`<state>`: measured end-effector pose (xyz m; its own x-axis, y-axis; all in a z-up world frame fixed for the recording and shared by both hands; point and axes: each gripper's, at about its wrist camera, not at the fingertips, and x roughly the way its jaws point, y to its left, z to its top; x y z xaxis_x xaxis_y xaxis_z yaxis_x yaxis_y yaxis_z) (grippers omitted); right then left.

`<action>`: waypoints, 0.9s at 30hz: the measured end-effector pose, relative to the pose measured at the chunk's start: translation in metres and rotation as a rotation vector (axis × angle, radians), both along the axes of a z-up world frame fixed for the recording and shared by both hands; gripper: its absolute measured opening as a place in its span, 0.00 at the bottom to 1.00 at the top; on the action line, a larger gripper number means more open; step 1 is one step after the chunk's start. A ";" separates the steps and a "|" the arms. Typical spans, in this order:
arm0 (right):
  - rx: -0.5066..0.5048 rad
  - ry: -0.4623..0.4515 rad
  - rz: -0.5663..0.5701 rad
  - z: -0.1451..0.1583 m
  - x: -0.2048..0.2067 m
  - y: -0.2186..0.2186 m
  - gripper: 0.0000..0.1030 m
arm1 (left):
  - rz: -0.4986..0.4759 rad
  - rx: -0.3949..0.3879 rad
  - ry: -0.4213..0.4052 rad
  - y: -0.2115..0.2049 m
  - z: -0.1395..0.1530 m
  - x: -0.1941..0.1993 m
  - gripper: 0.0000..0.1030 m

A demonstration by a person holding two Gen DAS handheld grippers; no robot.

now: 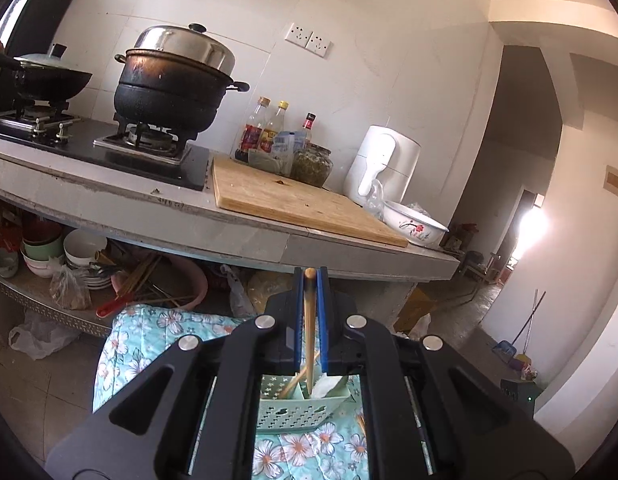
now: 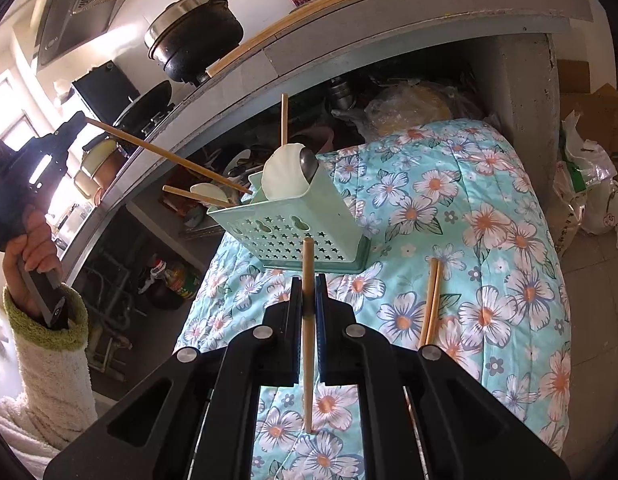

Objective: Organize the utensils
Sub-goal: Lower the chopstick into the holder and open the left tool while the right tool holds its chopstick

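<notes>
Landmark for all positions: the pale green perforated plastic utensil basket (image 2: 293, 236), rectangular, punched with star and gourd-shaped holes, standing on the quilt.

Nearest, on the viewer's side of the basket, the right black two-finger gripper with blue pads (image 2: 308, 280) is clenched on a slim, round-section light wooden chopstick (image 2: 307, 320). The stick runs between the jaws, its far tip just short of the basket's near wall and its near end over the quilt.

Right of the basket and nearer, a pair of matching wooden chopsticks (image 2: 429, 300) lies side by side, flat on the turquoise quilted cloth with white and orange flower print (image 2: 489, 208), which is soft and padded.

The left black gripper with blue pads (image 1: 310, 276) is likewise clamped on a second plain wooden chopstick (image 1: 309, 320). In the right wrist view it is held by a hand (image 2: 33, 240) in a fuzzy cream sleeve with green cuff, left of the basket and above it; that chopstick slants down with its lower end inside the basket.

Inside the basket stand a white ceramic spoon (image 2: 285, 176), a dark metal spoon (image 2: 309, 164) and further wooden sticks.

Beyond the basket runs a grey stone counter (image 1: 245, 236) bearing a rectangular wooden cutting board (image 1: 293, 196) and a blackened lidded metal pot (image 1: 177, 84).
</notes>
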<state>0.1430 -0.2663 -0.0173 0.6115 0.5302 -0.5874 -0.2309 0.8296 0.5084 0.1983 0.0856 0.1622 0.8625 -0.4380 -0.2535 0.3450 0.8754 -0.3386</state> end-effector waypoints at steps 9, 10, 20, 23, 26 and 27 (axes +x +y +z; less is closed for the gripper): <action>0.011 0.017 -0.005 -0.006 0.007 -0.004 0.06 | 0.058 0.034 0.004 0.004 -0.007 0.028 0.05; 0.011 0.018 -0.005 -0.007 0.007 -0.004 0.06 | 0.060 0.038 0.008 0.003 -0.010 0.032 0.05; 0.011 0.024 -0.007 -0.009 0.007 -0.005 0.06 | 0.071 0.077 0.096 -0.011 -0.072 0.062 0.05; 0.009 0.025 -0.008 -0.009 0.007 -0.006 0.06 | 0.064 0.069 0.122 -0.012 -0.083 0.064 0.05; 0.009 0.024 -0.010 -0.009 0.006 -0.007 0.06 | 0.049 0.060 0.124 -0.012 -0.086 0.061 0.07; 0.008 0.024 -0.010 -0.009 0.006 -0.007 0.06 | 0.049 0.063 0.120 -0.012 -0.085 0.059 0.11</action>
